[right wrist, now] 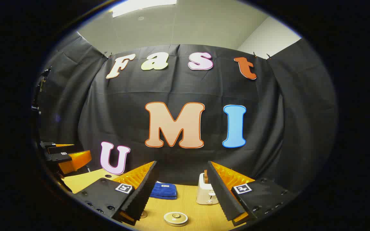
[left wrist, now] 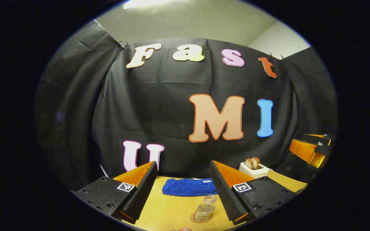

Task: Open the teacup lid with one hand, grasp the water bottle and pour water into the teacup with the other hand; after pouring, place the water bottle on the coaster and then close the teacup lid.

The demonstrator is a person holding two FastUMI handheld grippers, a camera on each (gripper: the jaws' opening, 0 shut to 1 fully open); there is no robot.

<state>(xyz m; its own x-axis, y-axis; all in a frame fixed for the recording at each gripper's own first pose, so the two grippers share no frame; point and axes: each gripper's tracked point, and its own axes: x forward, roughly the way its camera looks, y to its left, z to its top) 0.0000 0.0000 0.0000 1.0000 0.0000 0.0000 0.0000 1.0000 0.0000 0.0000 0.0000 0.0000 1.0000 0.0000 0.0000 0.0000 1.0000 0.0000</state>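
A clear water bottle (left wrist: pixel 205 209) stands on the wooden table (left wrist: pixel 169 208) between the spread fingers of my left gripper (left wrist: pixel 183 163), well below their tips. A brownish ring shows around its base; I cannot tell if that is the coaster. The left gripper is open and holds nothing. In the right gripper view, a pale teacup with its lid on (right wrist: pixel 176 218) sits low on the table (right wrist: pixel 201 218), between the fingers of my right gripper (right wrist: pixel 181 162), which is open and hangs above it. Each gripper also shows at the other view's edge: right gripper (left wrist: pixel 313 148), left gripper (right wrist: pixel 65 157).
A folded blue towel (left wrist: pixel 188 187) (right wrist: pixel 164 190) lies at the back of the table near the cloth wall. A white toaster (left wrist: pixel 255 168) (right wrist: pixel 206 193) with bread in it stands to its right. A small round thing (right wrist: pixel 144 214) peeks out beside my right gripper's left finger.
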